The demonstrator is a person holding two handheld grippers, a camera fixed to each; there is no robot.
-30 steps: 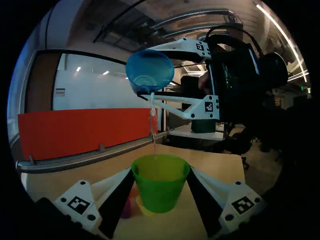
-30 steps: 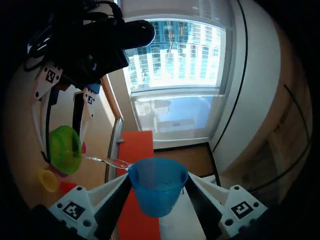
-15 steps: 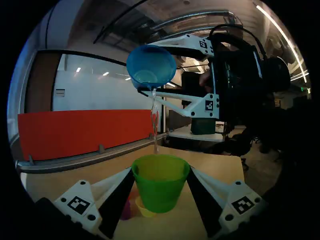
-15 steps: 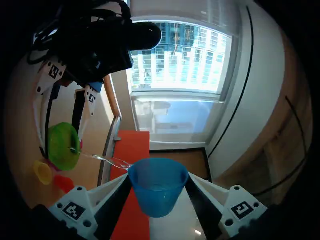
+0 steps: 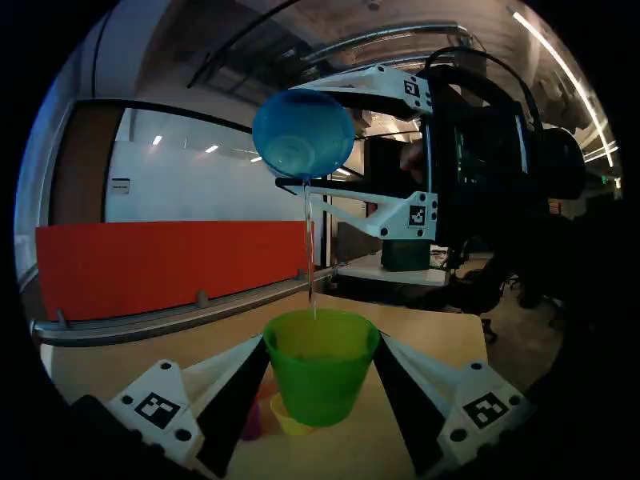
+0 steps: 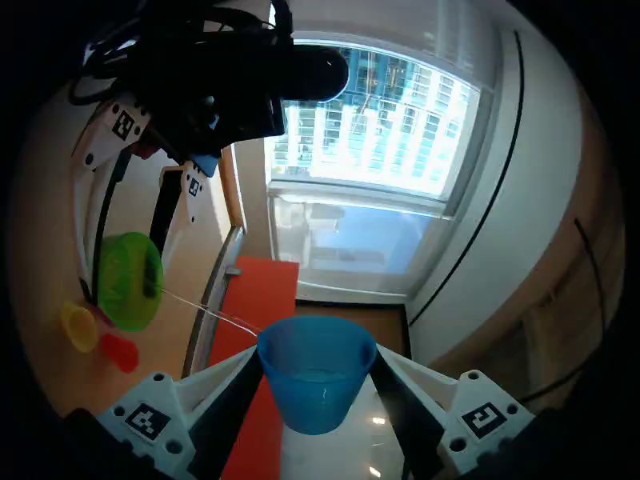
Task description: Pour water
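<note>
My left gripper (image 5: 320, 376) is shut on a green cup (image 5: 321, 364), held upright just above the wooden table (image 5: 416, 324). Above it my right gripper (image 5: 308, 152) is shut on a blue cup (image 5: 303, 134) tipped far over, mouth toward the camera. A thin stream of water (image 5: 309, 248) falls from its rim into the green cup. In the right gripper view the blue cup (image 6: 317, 370) sits between my right gripper's fingers (image 6: 317, 376), and the water stream (image 6: 210, 310) arcs to the green cup (image 6: 128, 281) held by the left gripper (image 6: 128, 276).
Small yellow (image 5: 290, 416), orange and purple cups (image 5: 253, 419) lie on the table under the green cup; yellow (image 6: 79, 326) and red (image 6: 120, 351) ones show in the right gripper view. An orange panel (image 5: 168, 260) and a metal rail (image 5: 184, 308) border the table's far edge.
The blue cup has tipped further and its stream has thinned to a fine thread. The green cup has stayed in place.
</note>
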